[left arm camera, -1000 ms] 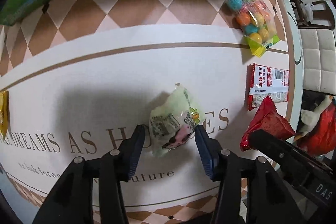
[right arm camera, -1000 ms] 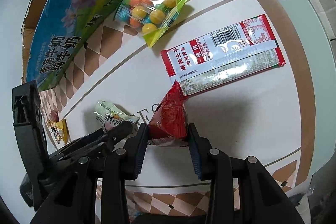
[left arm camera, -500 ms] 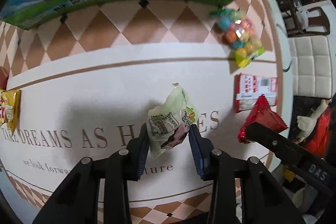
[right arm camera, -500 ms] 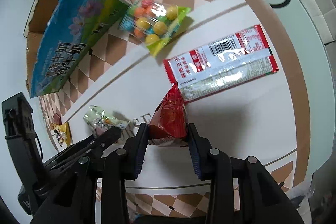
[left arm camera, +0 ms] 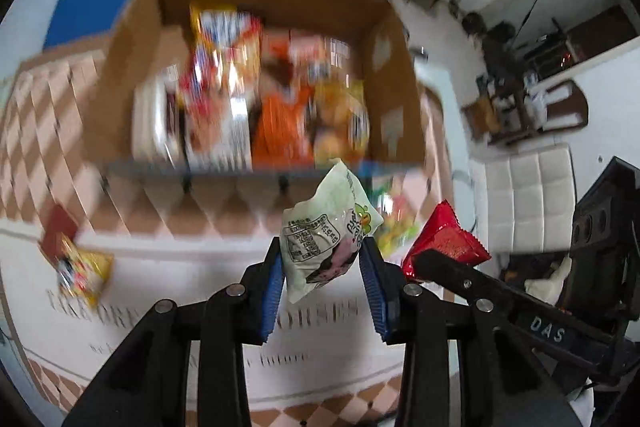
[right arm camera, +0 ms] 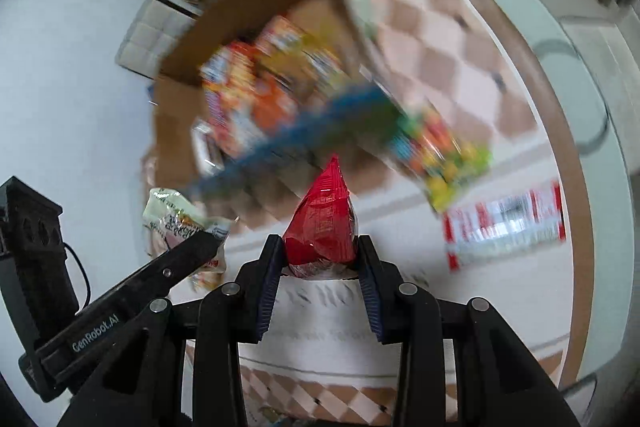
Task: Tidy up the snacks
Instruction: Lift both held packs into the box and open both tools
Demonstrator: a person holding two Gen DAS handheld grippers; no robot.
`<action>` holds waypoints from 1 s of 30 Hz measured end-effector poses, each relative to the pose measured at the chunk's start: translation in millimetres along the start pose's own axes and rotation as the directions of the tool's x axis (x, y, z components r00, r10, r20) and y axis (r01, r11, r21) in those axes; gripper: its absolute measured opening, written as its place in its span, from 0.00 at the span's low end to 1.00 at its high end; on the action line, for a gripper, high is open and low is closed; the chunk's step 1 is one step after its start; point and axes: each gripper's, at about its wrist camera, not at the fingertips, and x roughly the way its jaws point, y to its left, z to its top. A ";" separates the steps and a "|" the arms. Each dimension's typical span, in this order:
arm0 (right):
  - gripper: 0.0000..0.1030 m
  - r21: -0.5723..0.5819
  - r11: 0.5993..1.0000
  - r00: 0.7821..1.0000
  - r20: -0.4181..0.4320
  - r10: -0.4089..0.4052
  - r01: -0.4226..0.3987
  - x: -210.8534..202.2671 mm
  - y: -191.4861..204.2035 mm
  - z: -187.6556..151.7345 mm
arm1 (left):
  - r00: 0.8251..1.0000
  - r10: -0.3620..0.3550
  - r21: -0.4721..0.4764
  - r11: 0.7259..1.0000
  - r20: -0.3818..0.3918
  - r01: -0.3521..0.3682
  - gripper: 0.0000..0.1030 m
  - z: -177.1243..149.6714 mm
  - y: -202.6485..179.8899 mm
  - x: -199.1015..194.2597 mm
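My left gripper (left arm camera: pixel 322 269) clamps the pale green snack packet (left arm camera: pixel 326 231), my right gripper (right arm camera: pixel 318 267) the red snack packet (right arm camera: pixel 325 223), both lifted near the cardboard box (left arm camera: pixel 384 67), already well filled. On the table (left arm camera: pixel 168 307) the yellow packet (left arm camera: pixel 82 273), candy-ball bag (right arm camera: pixel 444 159) and red-and-white packet (right arm camera: pixel 504 227) remain.

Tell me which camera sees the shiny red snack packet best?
The right wrist view. There the shiny red snack packet sits centre frame, sharp, clamped between the right gripper's blue pads. The left wrist view catches only its crimped upper part at the side, behind the right gripper's black finger.
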 end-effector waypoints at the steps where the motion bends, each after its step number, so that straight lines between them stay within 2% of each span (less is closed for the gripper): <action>1: 0.39 -0.019 1.000 1.000 0.011 0.003 -0.003 -3.2 10.4 5.9 | 1.000 0.008 0.005 1.000 0.017 -0.008 0.33 8.8 0.1 -5.9; 6: 0.39 -0.108 0.994 0.997 0.075 -0.013 0.021 -10.7 64.5 51.4 | 0.992 0.084 0.024 0.996 0.095 -0.086 0.33 61.6 5.9 -22.6; 13: 0.39 -0.153 0.984 0.991 0.114 -0.076 0.093 6.2 104.3 111.4 | 0.977 0.177 0.023 0.983 0.119 -0.181 0.33 121.5 31.3 -8.5; 20: 0.39 -0.119 0.972 0.977 0.089 -0.192 0.202 60.4 97.5 172.8 | 0.965 0.256 0.022 0.966 0.052 -0.257 0.33 170.8 65.7 42.6; 26: 0.39 -0.135 0.948 0.958 0.061 -0.281 0.287 106.3 85.7 202.0 | 0.953 0.302 0.005 0.953 -0.031 -0.302 0.33 195.0 98.1 84.1; 30: 0.39 -0.149 0.932 0.943 0.055 -0.327 0.331 128.0 81.0 215.3 | 0.945 0.321 0.011 0.947 -0.066 -0.321 0.33 200.9 109.0 98.0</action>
